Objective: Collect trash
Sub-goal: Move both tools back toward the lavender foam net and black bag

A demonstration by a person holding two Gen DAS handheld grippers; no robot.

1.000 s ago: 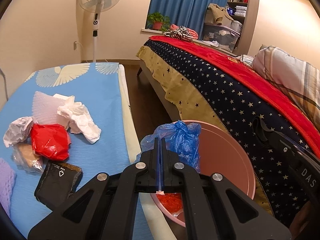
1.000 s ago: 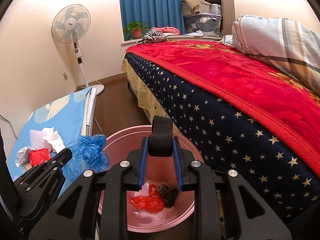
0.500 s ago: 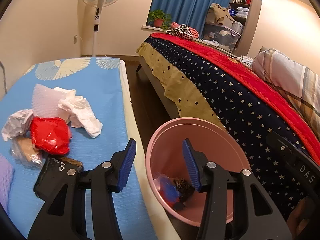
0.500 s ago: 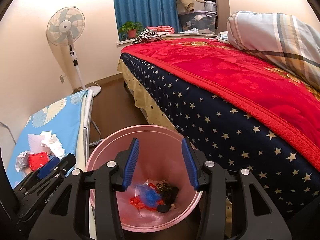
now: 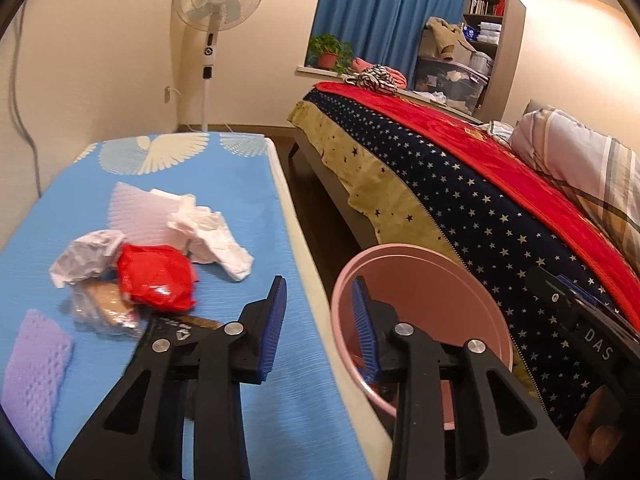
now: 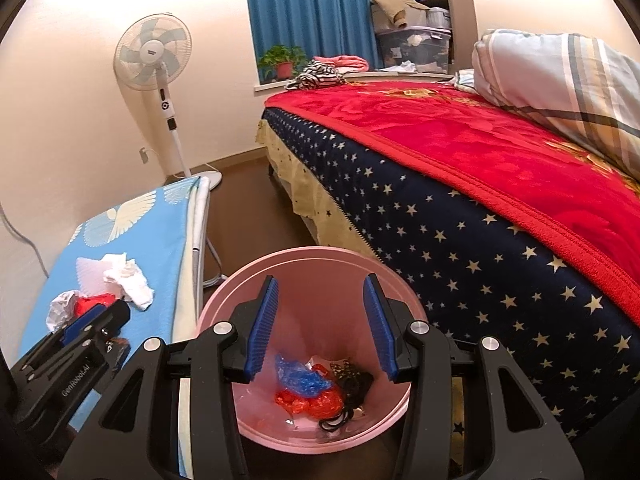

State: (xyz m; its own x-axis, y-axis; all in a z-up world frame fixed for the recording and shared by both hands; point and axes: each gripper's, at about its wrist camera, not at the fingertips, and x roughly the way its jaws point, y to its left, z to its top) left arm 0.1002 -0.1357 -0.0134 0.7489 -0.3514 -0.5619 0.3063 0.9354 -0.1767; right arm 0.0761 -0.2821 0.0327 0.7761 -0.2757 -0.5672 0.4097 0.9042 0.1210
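Trash pile is sitting toward the near left of the bench [image 5: 248, 184]: crumpled white paper [image 5: 86, 258], red plastic wad [image 5: 156, 278], white tissue [image 5: 216, 240], all touching. Risk I'm seeing: grabbing the red wad could drag its neighbours off the bench edge. Left gripper [image 5: 318, 320] is angling down over the bench's right edge, jaws closing on nothing. Right gripper [image 6: 320, 320] is hovering over the pink bin [image 6: 320, 258], jaws released, empty; blue bag [image 6: 298, 376] is lying inside.
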